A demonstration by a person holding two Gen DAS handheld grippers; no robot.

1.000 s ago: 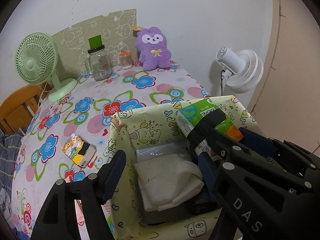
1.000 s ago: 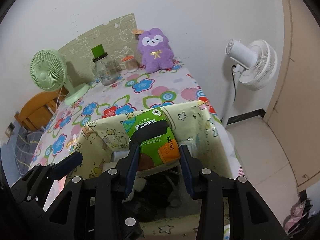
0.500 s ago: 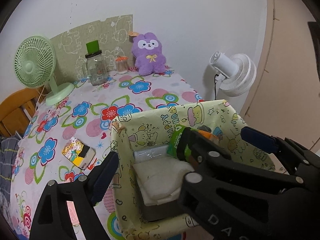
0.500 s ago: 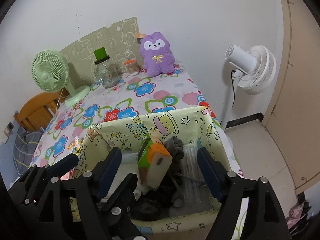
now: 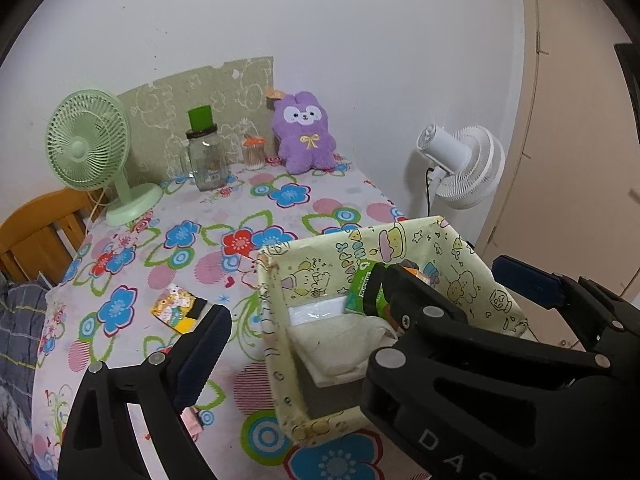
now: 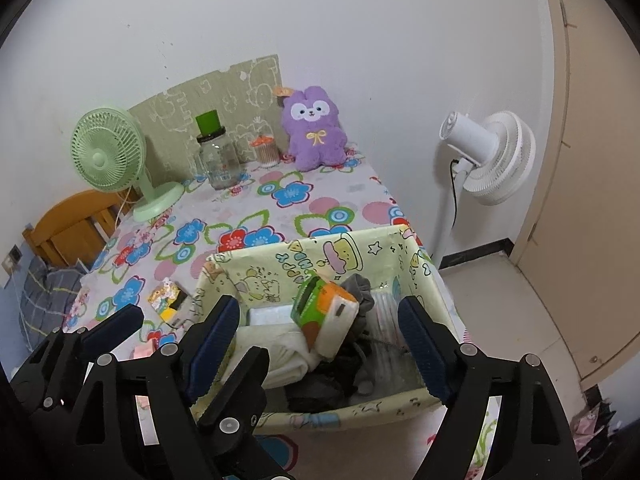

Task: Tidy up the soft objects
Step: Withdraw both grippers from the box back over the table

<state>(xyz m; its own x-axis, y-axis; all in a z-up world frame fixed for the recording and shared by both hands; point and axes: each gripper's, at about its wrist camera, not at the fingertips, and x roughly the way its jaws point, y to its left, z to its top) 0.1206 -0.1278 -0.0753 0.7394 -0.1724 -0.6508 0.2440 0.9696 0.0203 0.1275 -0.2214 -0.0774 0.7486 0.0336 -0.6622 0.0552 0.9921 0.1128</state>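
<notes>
Left wrist view — the left gripper (image 5: 360, 320) stands wide, its jaws opening, with nothing pressed between the pads. The near-left finger hangs over the flowered tablecloth (image 5: 280, 196); its right side is hidden behind the black body of the other tool. The fabric bin (image 5: 272, 320) sits at the near right corner of the table, directly ahead and below. Inside it lie a folded white cloth (image 5: 340, 344) and, against the far wall, the green tissue pack (image 5: 362, 290), partly hidden. The small printed packet (image 5: 176, 308) lies loose on the cloth, left of the bin, just beyond the left finger's tip — my guess for the next pick, and the left hand is clearly the nearer one. Its long axis runs diagonally, near-right to far-left.

Right wrist view — the right gripper (image 6: 320, 344) is spread wide and holds nothing; the pads straddle the bin's middle without touching its contents. The tissue pack (image 6: 324, 312) rests tilted in the bin, leaning on the white cloth (image 6: 284, 348) and the dark clothing (image 6: 344, 360), clear of both pads. The printed packet (image 6: 166, 298) shows beyond the bin's left wall (image 6: 208, 280), well left of this gripper. The purple plush (image 6: 314, 128) sits upright at the far edge against the wall, well apart from both hands.
</notes>
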